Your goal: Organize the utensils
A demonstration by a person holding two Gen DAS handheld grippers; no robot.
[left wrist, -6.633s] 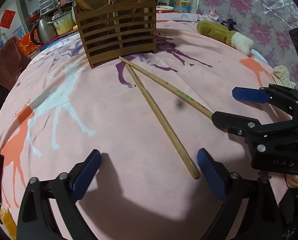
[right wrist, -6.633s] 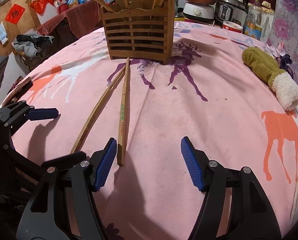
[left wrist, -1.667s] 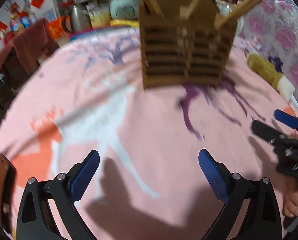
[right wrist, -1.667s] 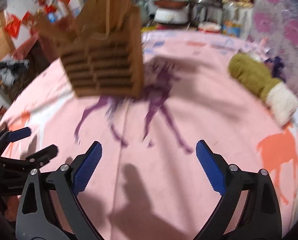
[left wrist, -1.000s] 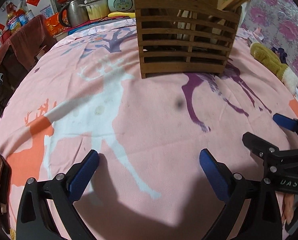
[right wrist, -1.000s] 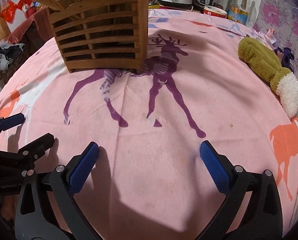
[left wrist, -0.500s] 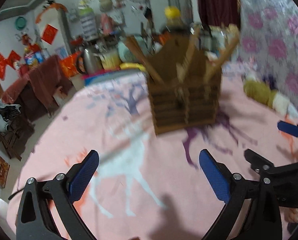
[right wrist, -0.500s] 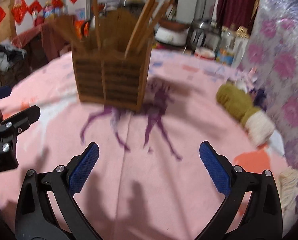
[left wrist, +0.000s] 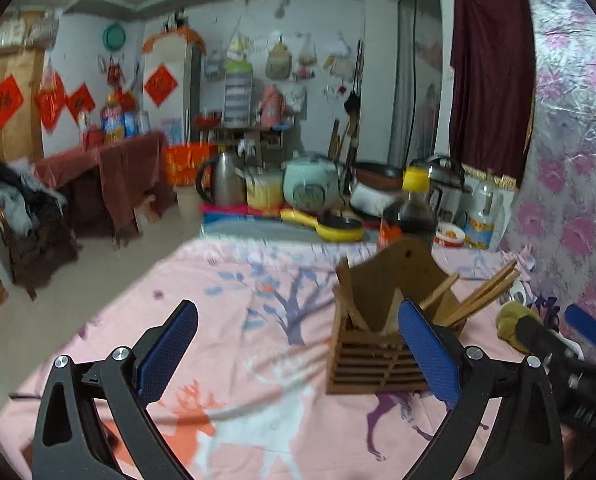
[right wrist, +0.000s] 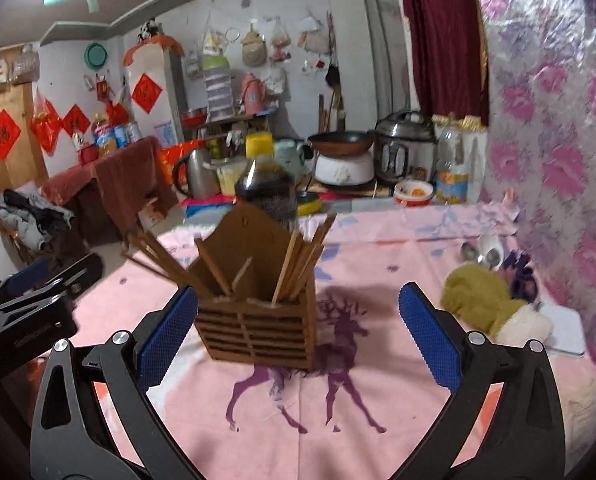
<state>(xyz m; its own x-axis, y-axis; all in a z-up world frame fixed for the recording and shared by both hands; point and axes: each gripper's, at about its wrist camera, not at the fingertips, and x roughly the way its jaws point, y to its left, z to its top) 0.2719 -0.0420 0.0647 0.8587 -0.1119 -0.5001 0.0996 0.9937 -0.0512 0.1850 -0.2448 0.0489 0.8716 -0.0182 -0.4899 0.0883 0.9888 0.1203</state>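
Black jaws (blue pads (right wrist: pixel 166 336), silver screws)

I see a slatted holder (right wrist: pixel 258 332) of matt brown wood, its chopsticks (right wrist: pixel 298 264) bare pale wood. My bench wears a pink cloth (right wrist: pixel 337 420), soft and matt, printed with flat purple and orange deer. Each hand-held gripper, left (left wrist: pixel 298 354) and right (right wrist: pixel 298 336), shows black matt plastic arms, shiny metal screw heads and blue pads (right wrist: pixel 429 340) with a rough diamond grain. An olive fleecy glove (right wrist: pixel 481 300) looks plush. The wall covering (right wrist: pixel 557 120) looks crinkled and glossy.
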